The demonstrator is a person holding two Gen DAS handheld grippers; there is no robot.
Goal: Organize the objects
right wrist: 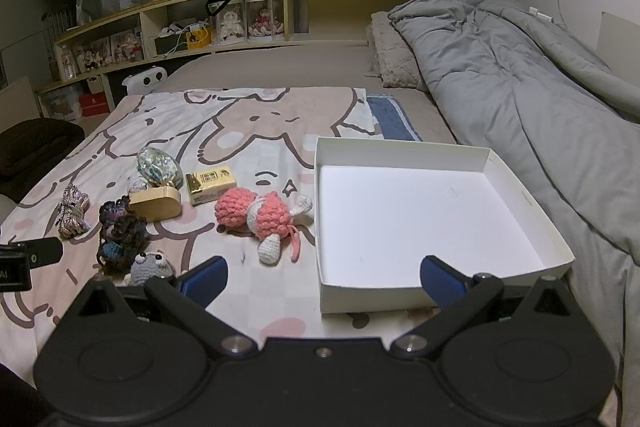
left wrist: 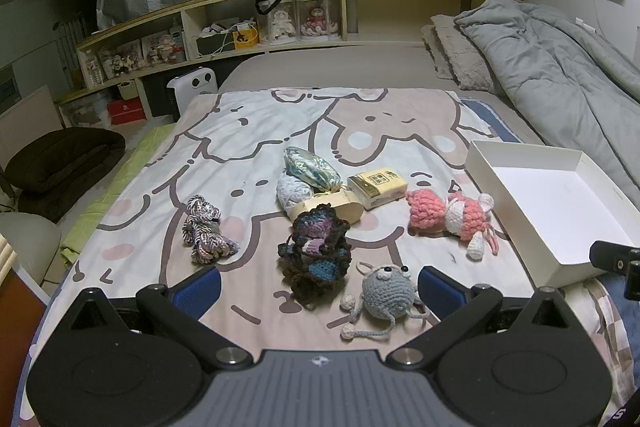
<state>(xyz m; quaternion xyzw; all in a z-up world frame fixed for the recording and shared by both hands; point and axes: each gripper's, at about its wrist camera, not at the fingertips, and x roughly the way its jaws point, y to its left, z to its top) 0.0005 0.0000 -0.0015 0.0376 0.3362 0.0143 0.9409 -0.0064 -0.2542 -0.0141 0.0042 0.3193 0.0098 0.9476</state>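
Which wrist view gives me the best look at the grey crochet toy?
Left wrist: the grey crochet toy lies whole and close, just ahead of the open left gripper. The right wrist view shows only its head, partly behind a finger.

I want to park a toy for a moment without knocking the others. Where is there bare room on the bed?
The white box holds nothing: its whole floor is free. Bare blanket lies between the pink doll and the right gripper, and beyond the yellow packet. It is crowded from the grey toy to the wooden box.
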